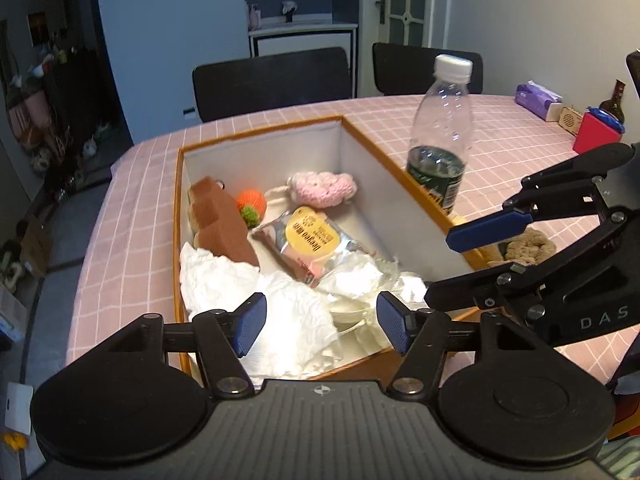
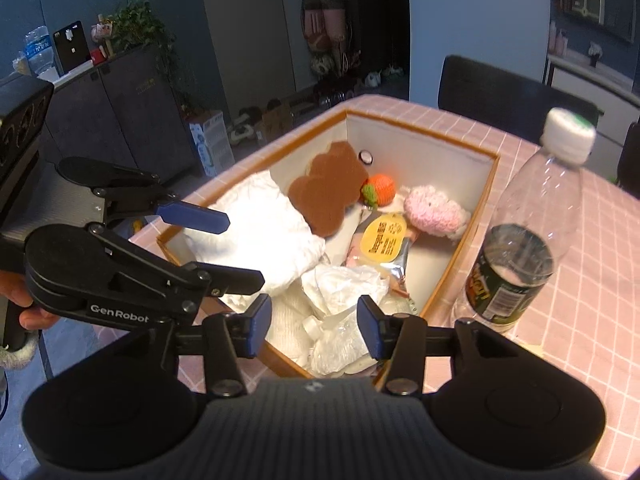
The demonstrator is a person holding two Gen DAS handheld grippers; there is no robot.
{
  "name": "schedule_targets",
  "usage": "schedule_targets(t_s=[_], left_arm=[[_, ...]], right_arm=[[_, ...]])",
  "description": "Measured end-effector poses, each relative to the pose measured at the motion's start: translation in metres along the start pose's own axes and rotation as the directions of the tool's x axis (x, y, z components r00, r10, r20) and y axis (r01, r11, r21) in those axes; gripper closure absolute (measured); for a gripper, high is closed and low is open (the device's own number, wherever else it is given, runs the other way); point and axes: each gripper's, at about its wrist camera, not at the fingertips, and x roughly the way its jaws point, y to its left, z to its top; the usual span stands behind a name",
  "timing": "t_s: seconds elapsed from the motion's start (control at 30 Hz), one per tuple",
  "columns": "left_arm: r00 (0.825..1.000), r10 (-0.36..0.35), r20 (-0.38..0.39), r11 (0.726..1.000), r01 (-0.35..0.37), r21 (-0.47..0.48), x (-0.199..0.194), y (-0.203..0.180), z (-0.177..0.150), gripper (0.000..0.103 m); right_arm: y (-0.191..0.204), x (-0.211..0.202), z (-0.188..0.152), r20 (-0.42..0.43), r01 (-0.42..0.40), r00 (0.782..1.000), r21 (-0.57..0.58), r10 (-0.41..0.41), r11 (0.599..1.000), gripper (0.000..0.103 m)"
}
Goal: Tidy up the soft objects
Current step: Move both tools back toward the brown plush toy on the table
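An orange-rimmed box (image 1: 260,160) (image 2: 420,140) stands on the pink checked table. It holds a brown plush block (image 1: 222,220) (image 2: 328,192), an orange crocheted ball (image 1: 251,200) (image 2: 382,188), a pink crocheted piece (image 1: 324,186) (image 2: 432,210), a yellow-labelled snack packet (image 1: 312,240) (image 2: 384,240) and crumpled white cloth (image 1: 296,312) (image 2: 264,232). My left gripper (image 1: 322,326) (image 2: 232,248) hangs open over the box's near end, gripping nothing. My right gripper (image 2: 314,330) (image 1: 452,264) is open over crinkled clear plastic (image 2: 340,344). A beige fuzzy item (image 1: 528,244) lies outside the box.
A clear bottle (image 1: 440,136) (image 2: 516,240) with a white cap stands close to the box's right wall. A tissue pack (image 1: 536,98), a red box (image 1: 596,136) and a dark bottle (image 1: 614,100) sit at the far right. Two dark chairs (image 1: 272,80) face the table's far edge.
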Motion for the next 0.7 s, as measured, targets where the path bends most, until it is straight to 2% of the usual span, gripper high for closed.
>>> schedule_targets(t_s=[0.13, 0.4, 0.7], left_arm=[[1.0, 0.001, 0.03, 1.0, -0.002, 0.027, -0.012, -0.008, 0.002, 0.023], [0.991, 0.006, 0.133, 0.999, -0.012, 0.045, -0.038, -0.023, 0.004, 0.023], [0.95, -0.028, 0.311, 0.998, 0.006, 0.07, -0.04, -0.065, -0.006, 0.023]], right_arm=[[0.004, -0.016, -0.002, 0.035, 0.013, 0.999, -0.019, -0.013, 1.0, 0.05], [0.0, -0.049, -0.014, 0.121, 0.057, 0.991, -0.001, -0.056, 0.998, 0.042], [-0.022, -0.074, -0.047, 0.193, 0.162, 0.965, 0.096, -0.178, 0.982, 0.039]])
